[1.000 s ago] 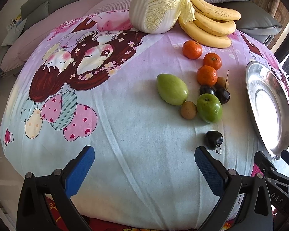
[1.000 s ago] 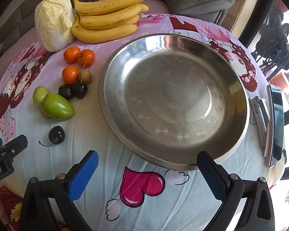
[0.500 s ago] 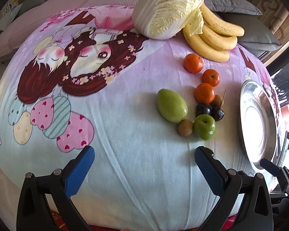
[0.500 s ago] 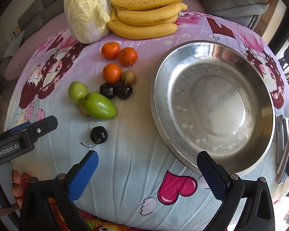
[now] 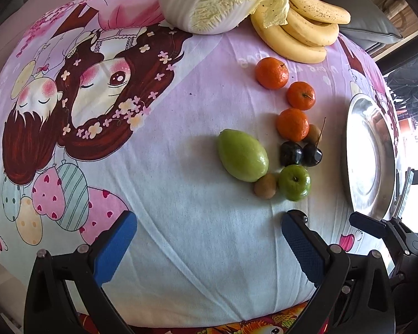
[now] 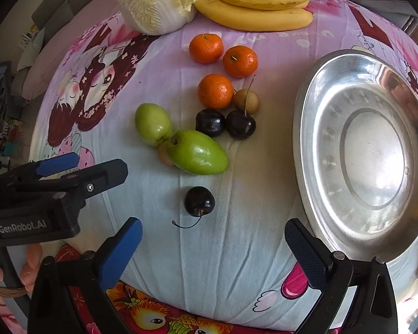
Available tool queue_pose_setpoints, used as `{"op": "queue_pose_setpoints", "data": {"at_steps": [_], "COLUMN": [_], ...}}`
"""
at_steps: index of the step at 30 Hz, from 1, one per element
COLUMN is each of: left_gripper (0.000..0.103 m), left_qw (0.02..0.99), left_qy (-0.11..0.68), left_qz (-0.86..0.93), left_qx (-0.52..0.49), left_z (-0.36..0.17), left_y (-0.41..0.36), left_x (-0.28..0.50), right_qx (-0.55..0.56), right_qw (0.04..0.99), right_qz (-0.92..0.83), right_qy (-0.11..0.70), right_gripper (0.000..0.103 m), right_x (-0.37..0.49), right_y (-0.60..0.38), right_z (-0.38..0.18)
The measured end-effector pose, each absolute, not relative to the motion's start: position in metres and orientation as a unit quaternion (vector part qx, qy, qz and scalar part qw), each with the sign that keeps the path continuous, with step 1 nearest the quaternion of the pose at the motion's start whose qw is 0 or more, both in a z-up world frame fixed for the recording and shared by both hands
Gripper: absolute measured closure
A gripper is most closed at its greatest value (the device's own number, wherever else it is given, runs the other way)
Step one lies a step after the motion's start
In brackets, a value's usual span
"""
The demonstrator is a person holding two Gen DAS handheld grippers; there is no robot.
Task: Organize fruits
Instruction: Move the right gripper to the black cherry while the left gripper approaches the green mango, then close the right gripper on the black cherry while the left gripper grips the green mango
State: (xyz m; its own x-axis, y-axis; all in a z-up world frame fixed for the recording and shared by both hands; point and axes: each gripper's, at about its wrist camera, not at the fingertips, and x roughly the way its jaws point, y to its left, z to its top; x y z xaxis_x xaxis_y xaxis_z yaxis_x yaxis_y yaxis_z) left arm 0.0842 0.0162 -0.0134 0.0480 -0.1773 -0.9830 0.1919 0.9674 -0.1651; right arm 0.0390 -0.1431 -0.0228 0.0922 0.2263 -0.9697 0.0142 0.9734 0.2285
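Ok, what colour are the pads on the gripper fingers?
Blue pads on black arms, clearest in the right wrist view.

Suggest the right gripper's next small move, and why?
Probably ease the right gripper forward and down over the lone cherry: its fingers are open, the cherry lies just ahead between them, apart from other fruit, and the metal plate is empty.

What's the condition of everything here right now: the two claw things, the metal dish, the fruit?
Left gripper: open, holding nothing.
Right gripper: open, holding nothing.
Steel dish: upright, empty.
Lone cherry: loose on cloth, stem attached.
Tangerines: unpeeled, on cloth.
Bananas: unpeeled, bunched.
Napa cabbage: whole, lying down.
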Motion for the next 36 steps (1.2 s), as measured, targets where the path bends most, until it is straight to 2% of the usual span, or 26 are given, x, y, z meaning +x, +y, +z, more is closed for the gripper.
{"op": "queue_pose_setpoints", "data": {"at_steps": [4, 6, 10, 12, 15, 20, 22, 25, 29, 31, 33, 36], "left_gripper": [0.001, 0.004, 0.018, 0.019, 0.019, 0.032, 0.036, 0.040, 0.041, 0.041, 0.043, 0.048], "left_qw": [0.711, 0.707, 0.696, 0.692, 0.693, 0.691, 0.687, 0.681, 0.679, 0.677, 0.675, 0.672], "left_qy": [0.692, 0.696, 0.706, 0.709, 0.708, 0.712, 0.715, 0.720, 0.720, 0.721, 0.722, 0.724], "left_qz": [-0.125, -0.126, -0.132, -0.136, -0.135, -0.125, -0.123, -0.131, -0.129, -0.129, -0.130, -0.132], "left_qx": [0.007, 0.015, 0.018, 0.014, 0.008, -0.021, -0.029, -0.045, -0.055, -0.066, -0.077, -0.086], "left_z": [-0.020, -0.023, -0.031, -0.035, -0.036, -0.038, -0.039, -0.044, -0.054, -0.065, -0.069, -0.074], "left_y": [0.016, 0.013, 0.002, -0.006, -0.011, -0.018, -0.018, -0.027, -0.040, -0.037, -0.041, -0.047], "left_x": [0.093, 0.096, 0.104, 0.107, 0.113, 0.134, 0.142, 0.153, 0.165, 0.169, 0.176, 0.183], "right_qx": [0.091, 0.088, 0.085, 0.081, 0.079, 0.071, 0.068, 0.069, 0.067, 0.066, 0.065, 0.066], "right_qw": [0.716, 0.715, 0.713, 0.713, 0.711, 0.706, 0.701, 0.695, 0.696, 0.698, 0.696, 0.694], "right_qz": [0.069, 0.068, 0.069, 0.069, 0.072, 0.085, 0.090, 0.094, 0.097, 0.095, 0.098, 0.102], "right_qy": [0.689, 0.690, 0.693, 0.693, 0.695, 0.700, 0.704, 0.710, 0.708, 0.707, 0.708, 0.709], "right_gripper": [0.000, 0.000, 0.001, 0.002, 0.011, 0.027, 0.042, 0.048, 0.053, 0.060, 0.063, 0.070], "right_x": [0.048, 0.052, 0.061, 0.065, 0.069, 0.074, 0.075, 0.080, 0.083, 0.084, 0.086, 0.082], "right_y": [-0.137, -0.133, -0.129, -0.128, -0.128, -0.124, -0.124, -0.122, -0.124, -0.121, -0.124, -0.128], "right_z": [-0.032, -0.035, -0.039, -0.039, -0.042, -0.052, -0.057, -0.066, -0.071, -0.073, -0.075, -0.074]}}
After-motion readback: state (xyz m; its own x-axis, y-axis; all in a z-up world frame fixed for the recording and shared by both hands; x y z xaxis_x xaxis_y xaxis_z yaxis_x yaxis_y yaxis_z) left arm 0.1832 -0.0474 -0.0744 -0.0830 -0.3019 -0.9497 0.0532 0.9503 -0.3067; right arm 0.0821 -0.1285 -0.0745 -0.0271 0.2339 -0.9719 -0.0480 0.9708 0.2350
